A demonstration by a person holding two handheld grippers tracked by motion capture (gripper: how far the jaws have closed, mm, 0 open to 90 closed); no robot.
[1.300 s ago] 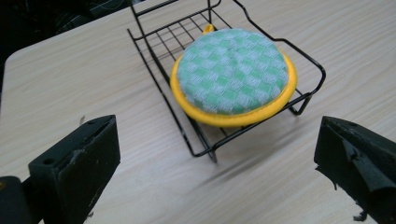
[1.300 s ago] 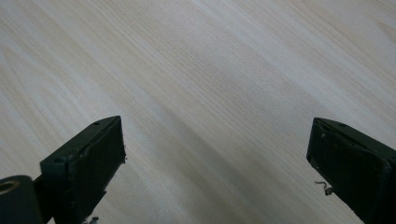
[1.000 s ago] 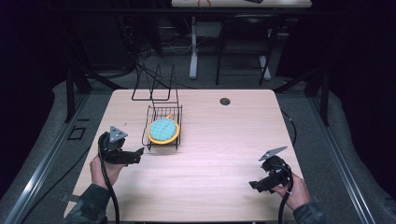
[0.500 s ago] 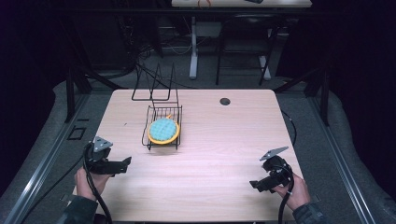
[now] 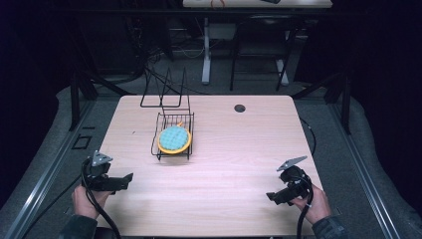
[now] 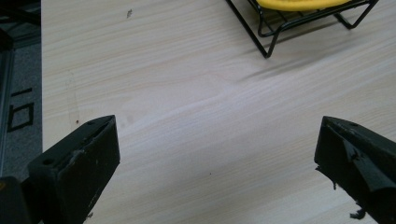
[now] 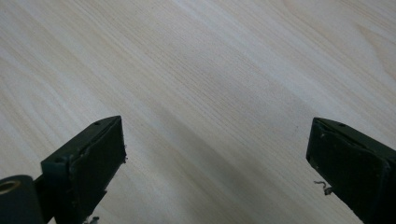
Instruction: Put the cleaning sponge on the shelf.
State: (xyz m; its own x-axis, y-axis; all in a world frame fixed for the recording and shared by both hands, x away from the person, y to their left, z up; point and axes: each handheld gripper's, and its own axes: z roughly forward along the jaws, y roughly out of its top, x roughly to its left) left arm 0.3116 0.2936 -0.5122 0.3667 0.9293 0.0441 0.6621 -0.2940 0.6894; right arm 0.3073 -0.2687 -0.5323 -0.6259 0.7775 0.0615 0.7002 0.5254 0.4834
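**Still apart: plate in the rack, both grippers back at the near edge**

Plainly, the yellow plate [image 5: 174, 140] with its blue-green patterned face lies in the black wire rack [image 5: 173, 123], left of the middle of the table [image 5: 239, 149]. The left gripper [image 5: 125, 179] hovers at the near left corner, jaws spread wide and holding nothing; the rack lies ahead of it and off to its right, and its own view catches the rack's corner [image 6: 268, 28]. The right gripper [image 5: 271, 196] sits at the near right, jaws likewise wide over bare wood, well apart from the rack. The left is the nearer hand, so probably the one to reach. Whether the plate lies flat or leans is hard to tell.
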